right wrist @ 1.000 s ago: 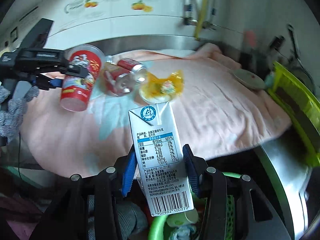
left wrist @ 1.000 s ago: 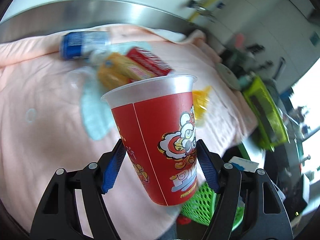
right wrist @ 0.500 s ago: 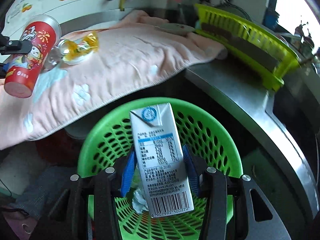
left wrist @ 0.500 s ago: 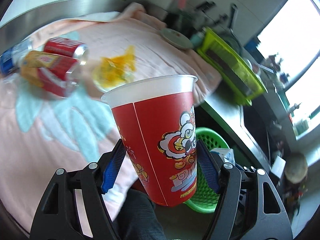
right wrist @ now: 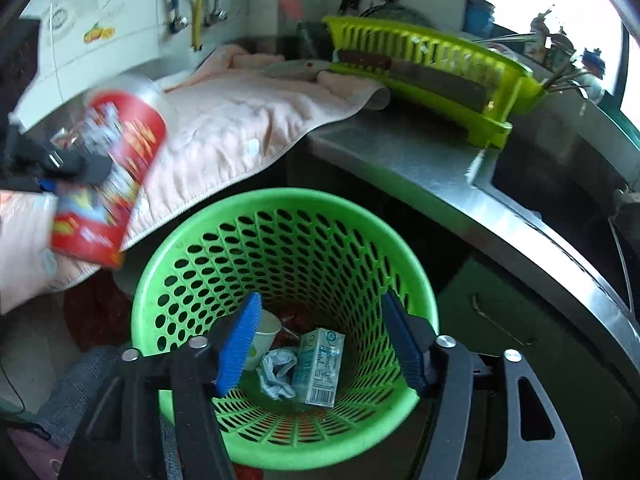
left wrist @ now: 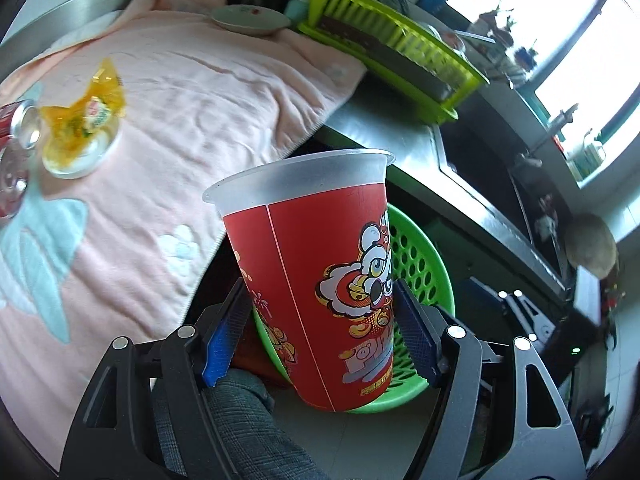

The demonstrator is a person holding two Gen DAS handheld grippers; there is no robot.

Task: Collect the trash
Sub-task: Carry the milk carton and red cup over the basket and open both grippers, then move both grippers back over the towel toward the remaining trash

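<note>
My left gripper (left wrist: 320, 336) is shut on a red paper cup (left wrist: 320, 264) with a lion-dance print, held upright over the near rim of the green mesh basket (left wrist: 420, 264). The cup (right wrist: 112, 184) shows blurred at the left of the right wrist view. My right gripper (right wrist: 320, 344) is open and empty above the green basket (right wrist: 280, 220). A white milk carton (right wrist: 320, 364) lies in the basket bottom with a paper cup (right wrist: 264, 336) and crumpled paper (right wrist: 276, 372).
A pink towel (left wrist: 180, 112) covers the counter with a yellow wrapper on a clear lid (left wrist: 88, 120) and a red can (left wrist: 16, 124) at its left. A lime dish rack (right wrist: 432, 68) stands on the steel counter (right wrist: 400, 152) behind the basket.
My right gripper opened and the milk carton dropped into the basket. My left gripper swung the red cup from over the towel toward the basket.
</note>
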